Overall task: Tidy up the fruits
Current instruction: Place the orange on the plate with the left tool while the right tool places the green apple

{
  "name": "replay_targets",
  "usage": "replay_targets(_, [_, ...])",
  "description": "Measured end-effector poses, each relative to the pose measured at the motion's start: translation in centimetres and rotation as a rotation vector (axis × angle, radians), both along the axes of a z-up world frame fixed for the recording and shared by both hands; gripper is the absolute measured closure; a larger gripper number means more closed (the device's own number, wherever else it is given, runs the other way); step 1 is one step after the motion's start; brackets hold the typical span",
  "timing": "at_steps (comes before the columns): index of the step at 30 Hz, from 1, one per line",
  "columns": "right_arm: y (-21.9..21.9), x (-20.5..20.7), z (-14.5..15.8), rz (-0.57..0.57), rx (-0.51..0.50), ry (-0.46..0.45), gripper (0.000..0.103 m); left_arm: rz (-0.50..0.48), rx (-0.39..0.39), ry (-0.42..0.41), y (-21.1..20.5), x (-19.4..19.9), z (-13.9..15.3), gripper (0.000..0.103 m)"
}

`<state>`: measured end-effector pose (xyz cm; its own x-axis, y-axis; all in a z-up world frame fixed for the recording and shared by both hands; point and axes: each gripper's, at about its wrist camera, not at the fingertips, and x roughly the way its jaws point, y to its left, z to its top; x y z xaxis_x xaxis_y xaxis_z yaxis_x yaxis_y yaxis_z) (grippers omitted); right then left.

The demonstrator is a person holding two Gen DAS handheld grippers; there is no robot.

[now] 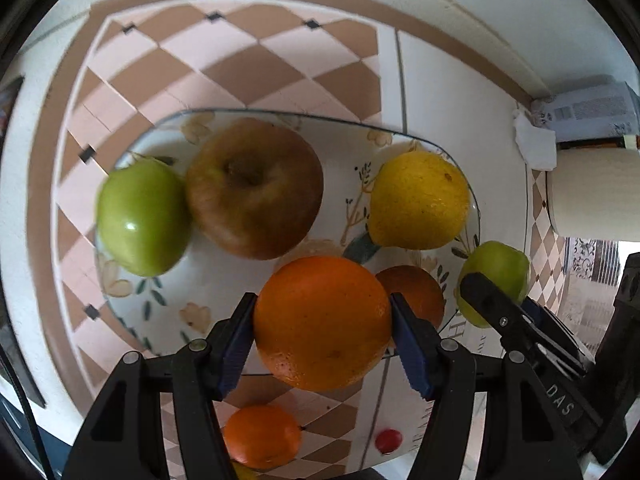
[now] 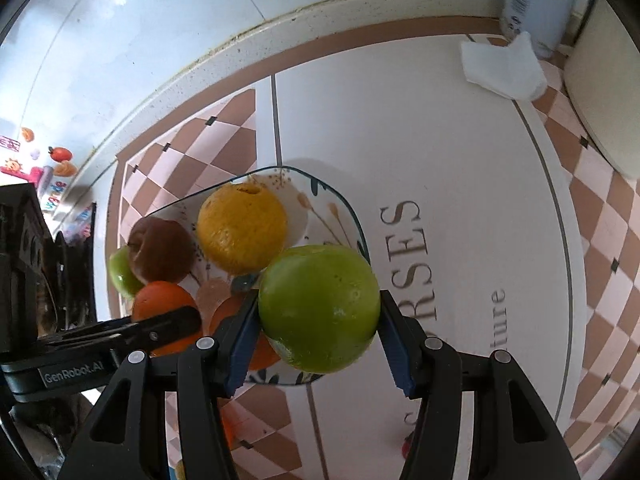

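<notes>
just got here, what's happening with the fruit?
A person is working two handheld grippers over a floral plate of fruit. The left gripper is clamped on an orange; the right gripper is clamped on a green apple. Both fruits are held above the plate's edge. On the plate sit another green apple, a brown apple, a yellow fruit and a second orange. One small orange lies on the tablecloth beside the plate.

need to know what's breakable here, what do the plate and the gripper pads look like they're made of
Plate: likely glazed ceramic, with a glossy white face, painted flowers and a thin dark rim.
Pads: probably rubber or soft plastic, matte blue and ridged, on black hard-plastic fingers.
</notes>
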<state>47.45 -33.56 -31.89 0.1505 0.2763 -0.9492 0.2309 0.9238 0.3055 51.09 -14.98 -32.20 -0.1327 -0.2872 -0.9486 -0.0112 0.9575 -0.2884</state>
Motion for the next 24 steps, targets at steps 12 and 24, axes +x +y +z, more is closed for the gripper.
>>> replay_targets(12, [0.5,1.0,-0.1,0.006,-0.001,0.029,0.026,0.029,-0.035,0.018,1.1,0.1,0.1,0.013])
replay_targets(24, [2.5,-3.4,3.9,0.06,-0.173,0.013,0.01,-0.057,0.118,-0.129,3.6,-3.1,4.9,0.013])
